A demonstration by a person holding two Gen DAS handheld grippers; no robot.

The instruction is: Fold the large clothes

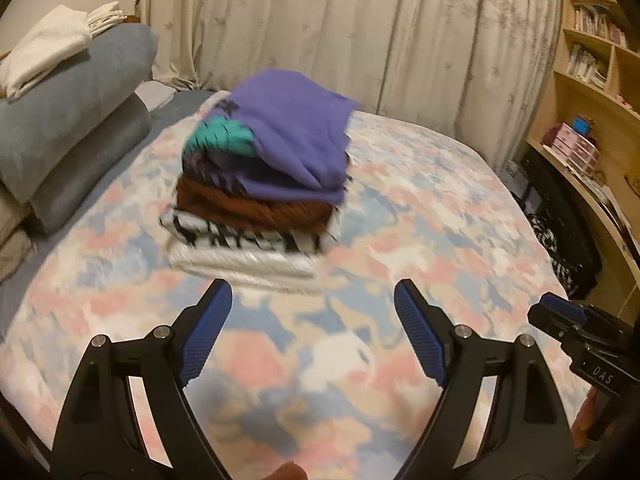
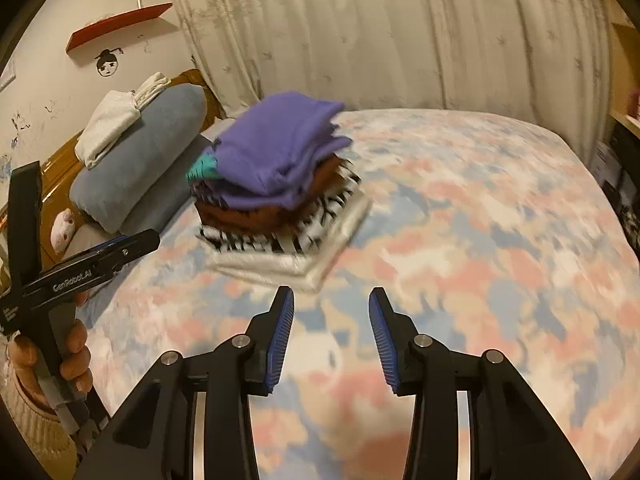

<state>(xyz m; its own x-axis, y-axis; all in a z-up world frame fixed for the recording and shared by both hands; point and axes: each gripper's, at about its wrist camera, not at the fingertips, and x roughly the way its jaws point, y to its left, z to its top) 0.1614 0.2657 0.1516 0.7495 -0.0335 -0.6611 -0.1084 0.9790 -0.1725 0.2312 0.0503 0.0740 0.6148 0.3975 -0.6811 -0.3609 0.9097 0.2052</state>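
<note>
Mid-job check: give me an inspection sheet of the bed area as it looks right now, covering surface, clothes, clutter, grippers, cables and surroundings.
Surface: bed cover in pink, blue and white patches, bare in front of both grippers.
Job's things: stack of folded clothes on the bed; purple garment on top, then brown, black-and-white striped, and white at the bottom.
Clutter: white cloth lying on the blue pillows at the head of the bed.
Grippers: left gripper open wide, nothing between the fingers; right gripper open, narrower gap, nothing held. Both short of the stack.
Cables: nothing seen.
Surroundings: curtain behind the bed, bookshelf to one side, red wall shelf.
</note>
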